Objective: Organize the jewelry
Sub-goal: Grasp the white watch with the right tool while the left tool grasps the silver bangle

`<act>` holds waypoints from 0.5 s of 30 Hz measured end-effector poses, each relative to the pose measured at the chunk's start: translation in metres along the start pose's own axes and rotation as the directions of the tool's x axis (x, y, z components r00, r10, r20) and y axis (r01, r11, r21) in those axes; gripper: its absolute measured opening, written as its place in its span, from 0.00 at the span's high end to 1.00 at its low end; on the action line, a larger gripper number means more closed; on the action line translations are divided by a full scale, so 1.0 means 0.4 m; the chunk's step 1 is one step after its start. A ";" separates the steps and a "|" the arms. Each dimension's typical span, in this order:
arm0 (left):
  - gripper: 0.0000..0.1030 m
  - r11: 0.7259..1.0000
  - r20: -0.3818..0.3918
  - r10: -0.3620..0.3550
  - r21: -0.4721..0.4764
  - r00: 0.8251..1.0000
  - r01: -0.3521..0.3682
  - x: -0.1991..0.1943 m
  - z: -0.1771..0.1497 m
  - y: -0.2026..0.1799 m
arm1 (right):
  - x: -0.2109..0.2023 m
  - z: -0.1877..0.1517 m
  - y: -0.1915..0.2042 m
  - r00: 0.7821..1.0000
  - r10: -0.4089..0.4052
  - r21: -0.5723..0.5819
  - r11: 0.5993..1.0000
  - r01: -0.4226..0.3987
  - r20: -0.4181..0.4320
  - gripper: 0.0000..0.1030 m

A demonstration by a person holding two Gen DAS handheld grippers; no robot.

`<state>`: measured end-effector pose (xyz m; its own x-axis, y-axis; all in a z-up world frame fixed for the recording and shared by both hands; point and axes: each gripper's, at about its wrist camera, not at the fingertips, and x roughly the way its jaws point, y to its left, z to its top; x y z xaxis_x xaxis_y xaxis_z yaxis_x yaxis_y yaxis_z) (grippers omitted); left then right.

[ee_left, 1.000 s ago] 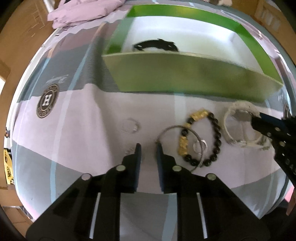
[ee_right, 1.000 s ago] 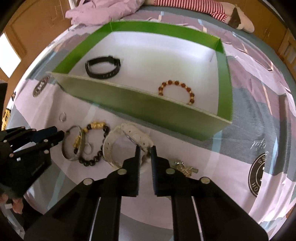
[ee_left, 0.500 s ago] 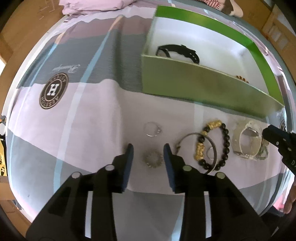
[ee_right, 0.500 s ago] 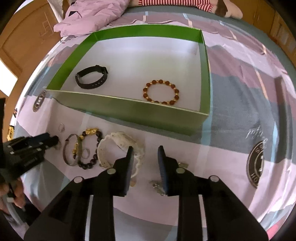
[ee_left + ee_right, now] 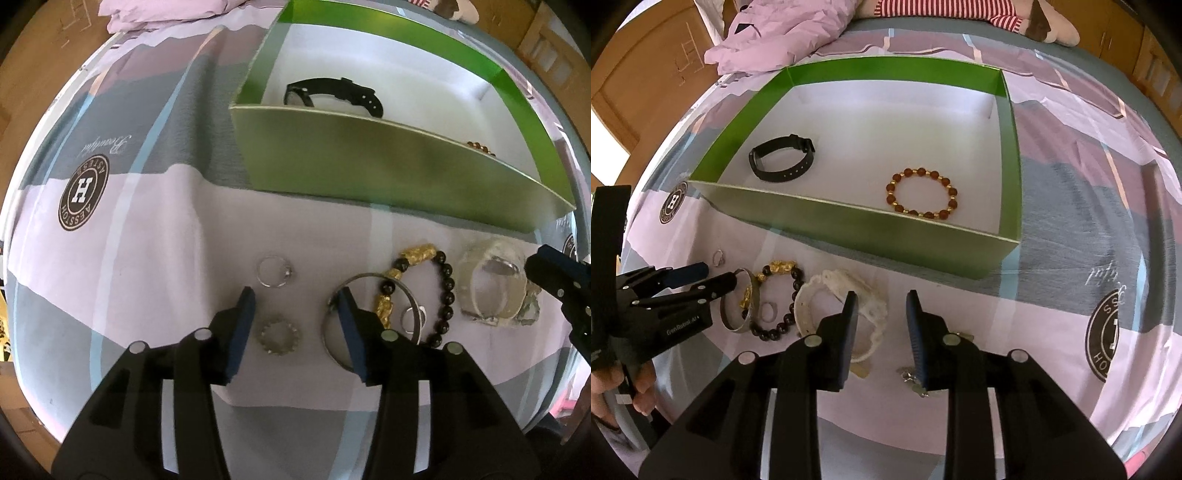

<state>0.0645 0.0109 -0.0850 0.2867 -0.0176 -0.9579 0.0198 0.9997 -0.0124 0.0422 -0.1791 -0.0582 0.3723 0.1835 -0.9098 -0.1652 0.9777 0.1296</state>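
From the left wrist, the left hand-held gripper (image 5: 295,306) is hanging spread wide over the bed (image 5: 147,258), a toothed ring (image 5: 279,335) lying between its fingers and a silver bangle (image 5: 373,325) under the right finger.

From the right wrist, the right hand-held gripper (image 5: 881,310) is gaping over a white watch (image 5: 842,314); a black band (image 5: 783,162) and amber bracelet (image 5: 922,192) are lying inside the green box (image 5: 871,229).

Green box (image 5: 871,230): matt card walls, white paper-like floor. Inside it, watch band (image 5: 783,162) matt black, beaded bracelet (image 5: 922,194) glossy. Before its front wall: silver bangle (image 5: 334,332) polished metal; bedsheet (image 5: 155,266) soft printed cloth.
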 end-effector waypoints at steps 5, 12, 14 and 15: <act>0.53 1.000 -0.003 -0.001 0.000 1.000 0.001 0.012 0.010 0.014 | 0.009 0.001 0.002 1.000 -0.006 0.000 1.000 0.006 -0.003 0.71; 0.95 1.000 0.013 -0.012 0.025 1.000 0.011 0.003 0.011 -0.003 | 0.006 0.002 -0.010 1.000 -0.016 0.018 1.000 0.016 -0.009 0.67; 0.95 1.000 0.013 -0.022 0.013 1.000 0.022 0.001 0.013 0.001 | 0.004 0.002 -0.017 1.000 -0.011 0.026 1.000 0.012 -0.009 0.66; 0.95 1.000 0.012 -0.030 0.003 0.999 0.030 -0.001 0.015 0.005 | 0.002 0.003 -0.018 1.000 -0.009 0.028 1.000 0.009 -0.008 0.65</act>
<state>0.0704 0.0130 -0.0831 0.2972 -0.0474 -0.9536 0.0310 0.9987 -0.0400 0.0447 -0.1860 -0.0595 0.3665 0.1738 -0.9140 -0.1363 0.9818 0.1321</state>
